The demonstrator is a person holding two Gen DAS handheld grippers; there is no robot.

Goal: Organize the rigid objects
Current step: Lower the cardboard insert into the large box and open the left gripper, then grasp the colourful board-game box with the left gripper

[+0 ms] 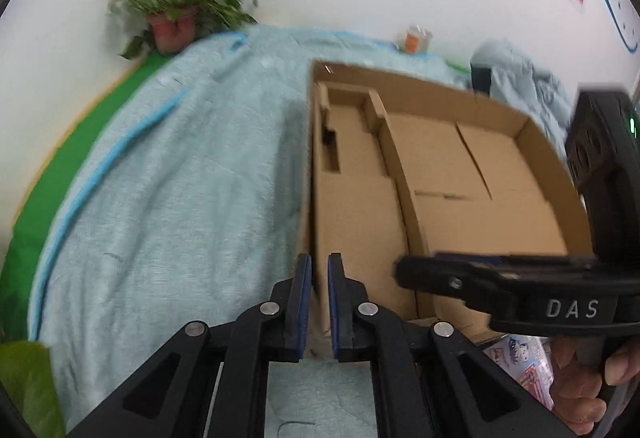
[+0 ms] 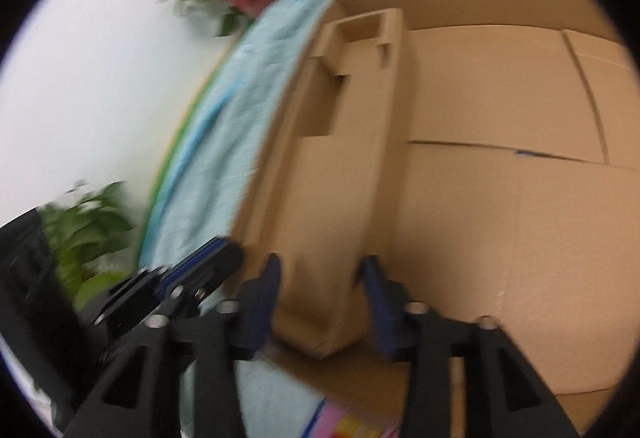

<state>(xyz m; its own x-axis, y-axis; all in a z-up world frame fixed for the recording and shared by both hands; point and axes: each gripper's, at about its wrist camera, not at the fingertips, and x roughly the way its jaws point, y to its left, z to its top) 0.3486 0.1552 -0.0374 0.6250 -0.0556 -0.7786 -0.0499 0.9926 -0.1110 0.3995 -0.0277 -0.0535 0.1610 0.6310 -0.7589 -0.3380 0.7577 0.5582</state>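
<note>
An open brown cardboard box (image 1: 432,174) lies on a light blue cloth (image 1: 180,174); it has a narrow insert (image 1: 352,214) along its left side. My left gripper (image 1: 319,278) is nearly shut around the box's left wall at its near corner. My right gripper (image 2: 320,282) is open, its fingers either side of the insert's near end (image 2: 332,238). The right gripper also shows in the left wrist view (image 1: 500,278), reaching in from the right. The left gripper's tip shows in the right wrist view (image 2: 200,270). The box's large compartment (image 2: 500,158) holds nothing visible.
A potted plant (image 1: 176,10) stands at the cloth's far left corner by the white wall. An orange cup (image 1: 414,38) and bunched blue fabric (image 1: 524,86) lie behind the box. A colourful printed packet (image 1: 524,362) lies near the box's near edge. Another plant (image 2: 88,230) stands at left.
</note>
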